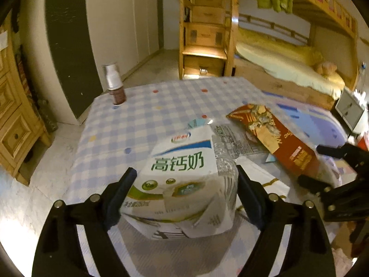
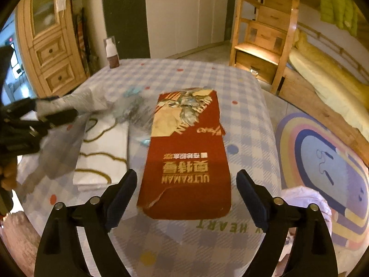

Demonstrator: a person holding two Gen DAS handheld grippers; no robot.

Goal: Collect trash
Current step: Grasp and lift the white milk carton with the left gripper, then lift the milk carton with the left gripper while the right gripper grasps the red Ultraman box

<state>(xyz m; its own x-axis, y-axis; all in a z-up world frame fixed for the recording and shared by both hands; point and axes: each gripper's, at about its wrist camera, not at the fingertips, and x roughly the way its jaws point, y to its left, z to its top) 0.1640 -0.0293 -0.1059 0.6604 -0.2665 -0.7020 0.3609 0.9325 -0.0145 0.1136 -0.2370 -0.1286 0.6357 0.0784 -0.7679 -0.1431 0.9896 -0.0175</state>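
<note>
Black jaws, silver screws (image 1: 57,204)

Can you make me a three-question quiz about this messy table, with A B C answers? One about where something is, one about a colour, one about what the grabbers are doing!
1. Where does the small bottle stand?
A. far corner of the table
B. on the rug
C. on the bed

2. What colour is the Ultraman wrapper?
A. green
B. red
C. black

3. What is the left gripper doing?
A. hanging open
B. holding the milk carton
C. holding the bottle

Answers:
1 A, it stands upright at the far left corner of the checked tablecloth.
2 B, red with gold lettering.
3 B, the crumpled carton sits between its fingers, while the right gripper hovers open above the wrapper.
</note>
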